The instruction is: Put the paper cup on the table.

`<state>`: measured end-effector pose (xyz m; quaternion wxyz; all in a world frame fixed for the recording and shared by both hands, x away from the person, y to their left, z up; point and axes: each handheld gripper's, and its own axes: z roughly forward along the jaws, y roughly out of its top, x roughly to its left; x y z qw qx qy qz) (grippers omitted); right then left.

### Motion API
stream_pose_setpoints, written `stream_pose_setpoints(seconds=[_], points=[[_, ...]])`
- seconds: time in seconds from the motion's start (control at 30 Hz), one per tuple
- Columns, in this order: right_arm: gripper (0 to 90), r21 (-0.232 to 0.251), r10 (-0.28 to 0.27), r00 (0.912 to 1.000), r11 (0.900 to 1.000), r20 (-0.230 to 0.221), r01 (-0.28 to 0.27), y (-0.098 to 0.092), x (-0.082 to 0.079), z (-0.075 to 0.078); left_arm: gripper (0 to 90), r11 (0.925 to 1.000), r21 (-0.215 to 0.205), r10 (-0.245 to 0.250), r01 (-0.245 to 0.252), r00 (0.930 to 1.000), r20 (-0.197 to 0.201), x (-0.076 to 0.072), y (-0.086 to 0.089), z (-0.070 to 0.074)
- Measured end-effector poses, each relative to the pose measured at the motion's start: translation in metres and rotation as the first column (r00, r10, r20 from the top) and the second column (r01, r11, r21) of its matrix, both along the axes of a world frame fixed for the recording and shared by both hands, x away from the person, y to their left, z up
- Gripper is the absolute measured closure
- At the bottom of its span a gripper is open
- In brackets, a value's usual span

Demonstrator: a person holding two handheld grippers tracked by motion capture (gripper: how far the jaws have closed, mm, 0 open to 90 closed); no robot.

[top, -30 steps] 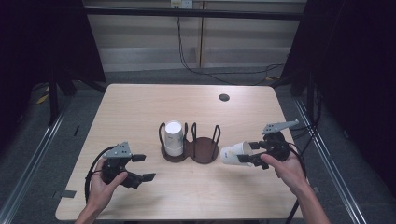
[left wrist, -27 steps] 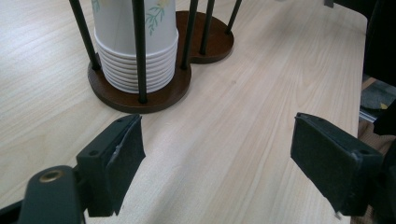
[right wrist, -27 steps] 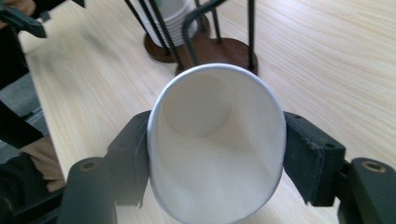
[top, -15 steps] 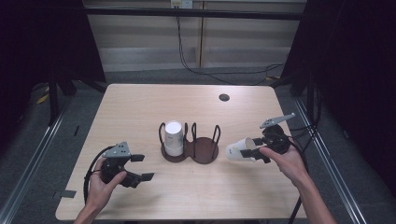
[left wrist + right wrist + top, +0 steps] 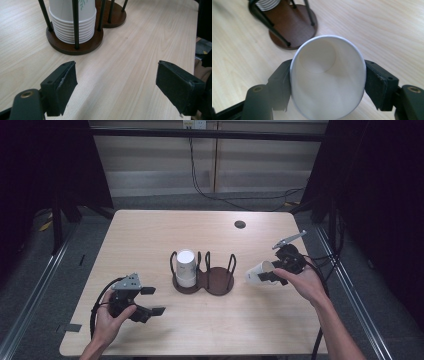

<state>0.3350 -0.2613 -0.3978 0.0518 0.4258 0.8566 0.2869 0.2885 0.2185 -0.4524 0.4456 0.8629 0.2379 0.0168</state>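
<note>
Tabletop [image 5: 150, 235]: light wood, across the centre of the high view.
Cup holder [image 5: 218, 281]: dark, two-ring, mid-frame; its left ring holds a stack of cups [image 5: 185, 268].
Right tongs [image 5: 265, 275]: right of centre, jaws just eased wider, pads pressing a white paper cup [image 5: 328, 77] lying sideways.
Left tongs [image 5: 150, 301]: lower left, wide open, holding nothing.
</note>
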Motion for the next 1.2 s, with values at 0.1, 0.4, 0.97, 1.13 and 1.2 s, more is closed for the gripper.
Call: stream_pose_setpoints(seconds=[0.1,0.4,0.97,1.13,1.2], points=[[29.1,-0.046,-0.004,0.9998,0.999,-0.017,0.003,0.002,0.006,0.001,17.0,1.0000,0.009,0.005,-0.005,1.0000,-0.003,0.001,0.001,0.000],[28.3,-0.103,-0.013,0.9977,0.995,-0.066,0.007,0.010,0.020,-0.007,17.0,0.9996,0.019,0.019,-0.019,0.9998,0.000,0.002,0.004,-0.001],[26.3,-0.262,-0.041,0.9942,0.965,-0.100,0.013,0.019,0.041,-0.012,16.5,0.9994,0.026,0.023,-0.023,0.9997,0.005,0.001,0.003,-0.002],[25.5,-0.295,-0.046,0.9921,0.955,-0.117,0.010,0.025,0.048,-0.015,16.5,0.9993,0.033,0.018,-0.019,0.9998,0.010,0.001,0.002,-0.002],[24.3,-0.293,-0.049,0.9918,0.956,-0.118,0.013,0.027,0.050,-0.016,16.5,0.9991,0.036,0.021,-0.021,0.9997,0.010,0.001,0.002,-0.002]])
